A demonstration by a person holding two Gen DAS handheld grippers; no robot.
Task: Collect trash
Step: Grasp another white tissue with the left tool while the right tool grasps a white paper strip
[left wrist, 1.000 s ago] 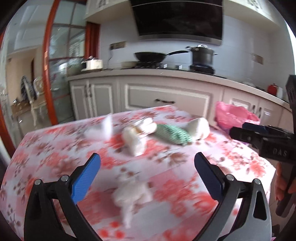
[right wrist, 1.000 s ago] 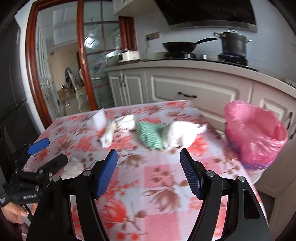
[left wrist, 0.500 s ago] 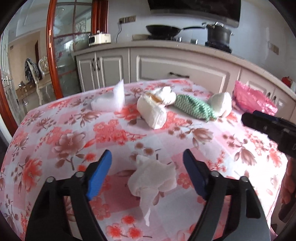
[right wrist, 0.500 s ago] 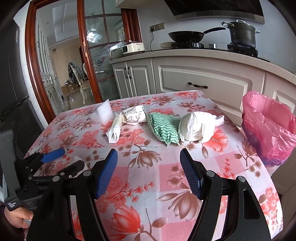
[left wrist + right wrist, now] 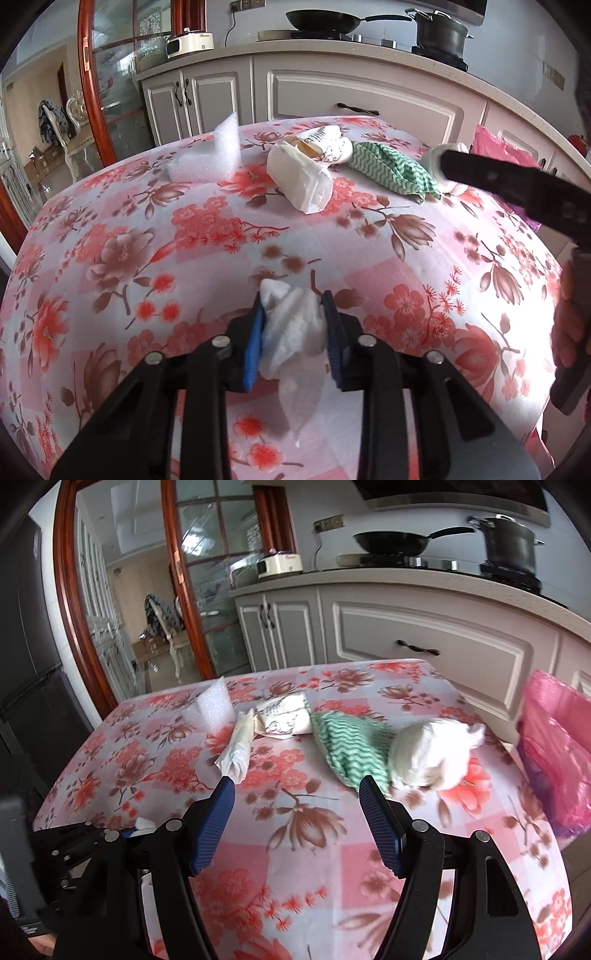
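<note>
Two blue pads of the left gripper [image 5: 293, 332] pinch a crumpled white tissue [image 5: 291, 325], its tail drooping below the jaws onto the floral surface [image 5: 110, 258]; only the left view shows this grip plainly, while the right view catches just a white scrap of the tissue [image 5: 144, 823] peeking over the left gripper's black frame at its lower left. The right gripper [image 5: 297, 805] has its jaws spread with nothing between them, above the surface, near a green zigzag cloth [image 5: 347, 749] and a white wad [image 5: 428, 753]. The left view shows that gripper only as a dark bar crossing in front of the wad. Farther back lie a folded white wrapper [image 5: 301, 181], a printed packet [image 5: 328, 146] and a foam piece [image 5: 218, 155]. A pink bag [image 5: 554, 753] hangs at the surface's right edge, clearer in the right view. Behind stand grey cabinets [image 5: 424, 642], with a pan [image 5: 391, 541] and pot [image 5: 509, 542] on top.
</note>
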